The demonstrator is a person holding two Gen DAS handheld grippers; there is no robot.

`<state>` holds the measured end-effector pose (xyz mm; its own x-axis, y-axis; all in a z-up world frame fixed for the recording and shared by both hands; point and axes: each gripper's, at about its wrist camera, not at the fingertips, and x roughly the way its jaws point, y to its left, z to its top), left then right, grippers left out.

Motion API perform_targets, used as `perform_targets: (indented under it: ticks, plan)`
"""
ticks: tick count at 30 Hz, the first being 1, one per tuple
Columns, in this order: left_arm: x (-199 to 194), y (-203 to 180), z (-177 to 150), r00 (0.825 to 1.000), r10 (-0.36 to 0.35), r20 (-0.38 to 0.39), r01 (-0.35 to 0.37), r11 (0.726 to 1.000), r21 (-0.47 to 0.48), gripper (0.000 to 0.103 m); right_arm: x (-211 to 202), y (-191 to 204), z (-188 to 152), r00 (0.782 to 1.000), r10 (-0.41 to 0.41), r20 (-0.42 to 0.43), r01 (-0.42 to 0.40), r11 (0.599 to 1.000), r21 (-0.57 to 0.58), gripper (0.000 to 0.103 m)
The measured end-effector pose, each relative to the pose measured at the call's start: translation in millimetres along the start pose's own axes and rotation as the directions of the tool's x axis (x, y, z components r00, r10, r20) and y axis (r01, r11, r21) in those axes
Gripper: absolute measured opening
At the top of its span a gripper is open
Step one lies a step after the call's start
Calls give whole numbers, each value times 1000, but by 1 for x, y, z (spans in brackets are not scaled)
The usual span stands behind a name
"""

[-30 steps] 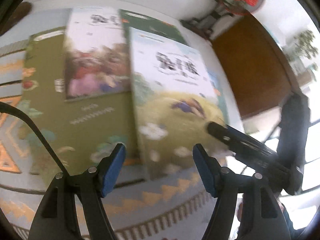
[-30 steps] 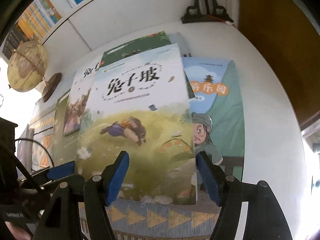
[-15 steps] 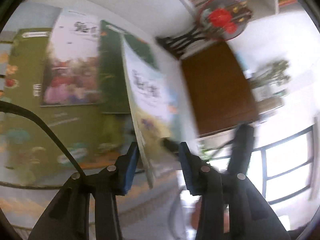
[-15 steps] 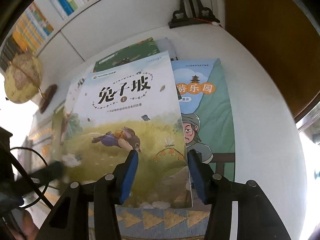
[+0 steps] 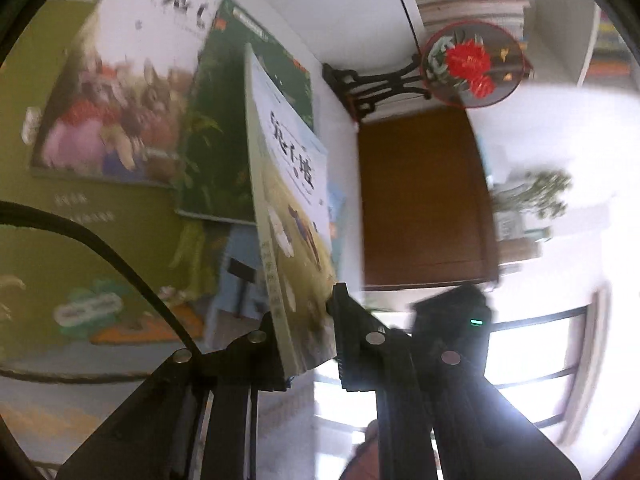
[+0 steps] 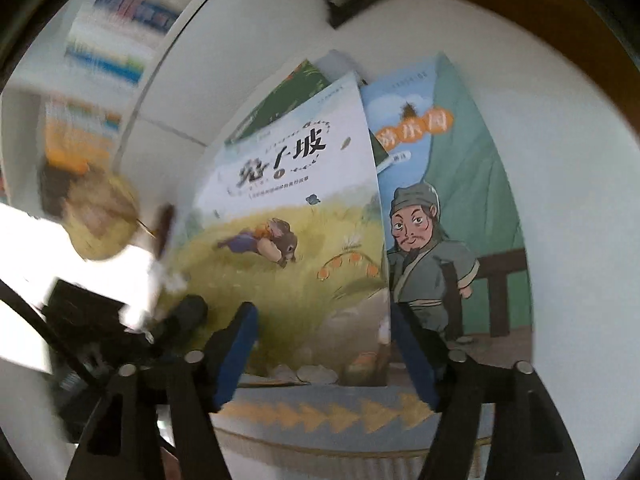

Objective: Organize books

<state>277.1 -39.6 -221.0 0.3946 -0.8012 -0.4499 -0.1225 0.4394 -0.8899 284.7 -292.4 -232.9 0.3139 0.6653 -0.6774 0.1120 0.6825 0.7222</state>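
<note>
Jaws of the left gripper (image 5: pixel 310 332) are pinched tight on the lower corner of the rabbit book (image 5: pixel 294 216), having just closed onto it; the book stands tilted up on edge between them, its spine side toward the camera and its cover turned to the right of the left wrist view. Behind it, books lie flat and overlapping on the white table (image 5: pixel 348 20): a dark green book (image 5: pixel 224 128), a white-covered book with a group picture (image 5: pixel 120 112) and a large olive book (image 5: pixel 92 224) beneath them.

From the right wrist, the right gripper (image 6: pixel 324 348) stands with its jaws apart, having just opened, its blue pads (image 6: pixel 236 344) on either side of the rabbit book's (image 6: pixel 288 216) bottom edge, the left pad in front of the cover and the right pad at the book's right edge; whether either pad touches it cannot be told. Just right of that book lies a teal book with a capped man on its cover (image 6: pixel 452 208), flat on the table (image 6: pixel 572 184). The left gripper (image 6: pixel 184 316) shows blurred at the rabbit book's lower left corner. A patterned cloth with orange triangles (image 6: pixel 332 412) runs under the books' near edges.
</note>
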Motion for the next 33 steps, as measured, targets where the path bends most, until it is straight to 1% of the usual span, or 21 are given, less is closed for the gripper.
perform_targets:
  ticks: [1, 3, 4, 5, 6, 7, 9, 10, 11, 12, 13, 14, 15, 16, 18, 19, 23, 27, 28, 32, 33]
  plan:
    - [1, 2, 1, 1000, -15, -10, 15, 1000, -17, 11, 1, -5, 2, 999, 37, 0, -37, 999, 35, 71]
    - [2, 3, -1, 1000, 4, -15, -5, 1000, -16, 11, 5, -12, 6, 993, 117, 6, -117, 987, 107, 68]
    - [-1, 4, -2, 999, 34, -13, -34, 999, -3, 11, 7, -15, 6, 991, 130, 16, -131, 982, 134, 58]
    - [-1, 4, -1, 997, 76, -13, -76, 997, 8, 11, 7, -16, 5, 993, 118, 21, -120, 984, 134, 46]
    - [-1, 3, 0, 991, 133, -15, -133, 991, 23, 11, 6, -14, 4, 995, 94, 26, -96, 989, 116, 38]
    - [-1, 2, -2, 981, 192, -15, -191, 981, 45, 11, 6, -9, 2, 998, 51, 30, -53, 996, 66, 28]
    - [-4, -1, -10, 960, 279, -8, -277, 954, 113, 14, 5, 3, -3, 999, -19, 33, 20, 1000, -24, 24]
    - [-4, -5, -15, 946, 325, 6, -322, 934, 153, 16, 5, 13, -6, 997, -66, 42, 70, 994, -82, 23]
    - [-2, -10, -20, 924, 382, 30, -380, 904, 195, 18, 6, 26, -9, 991, -123, 56, 130, 979, -158, 22]
    - [0, -17, -25, 897, 437, 64, -439, 865, 242, 19, 7, 38, -13, 982, -172, 72, 184, 957, -225, 22]
    - [2, -22, -28, 877, 471, 92, -477, 835, 275, 22, 9, 51, -19, 971, -220, 94, 238, 924, -298, 22]
    - [4, -29, -34, 845, 516, 136, -531, 785, 318, 24, 10, 63, -26, 957, -263, 121, 289, 882, -372, 22]
    - [4, -35, -40, 814, 552, 180, -577, 736, 353, 26, 11, 72, -32, 948, -285, 139, 317, 849, -422, 22]
    - [4, -41, -47, 790, 574, 216, -610, 695, 381, 26, 11, 81, -38, 943, -296, 153, 333, 821, -464, 22]
    - [-1, -46, -54, 778, 580, 240, -624, 674, 395, 26, 7, 88, -47, 936, -306, 174, 351, 784, -511, 22]
    - [-4, -48, -58, 776, 580, 250, -628, 666, 402, 26, 5, 89, -51, 934, -308, 178, 356, 776, -521, 22]
    - [-19, -51, -80, 748, 599, 288, -658, 606, 448, 26, -2, 79, -61, 948, -286, 140, 316, 792, -522, 22]
    - [-35, -51, -101, 725, 620, 300, -677, 561, 476, 24, -2, 88, -81, 947, -291, 140, 317, 758, -570, 22]
    - [-29, -58, -99, 720, 623, 304, -682, 558, 473, 24, -1, 90, -86, 949, -288, 130, 308, 758, -575, 22]
    - [-54, -60, -107, 704, 629, 329, -702, 545, 459, 24, 3, 100, -101, 962, -251, 112, 267, 761, -591, 22]
    - [-63, -62, -109, 695, 630, 346, -712, 536, 454, 24, 3, 104, -105, 965, -238, 109, 255, 762, -596, 22]
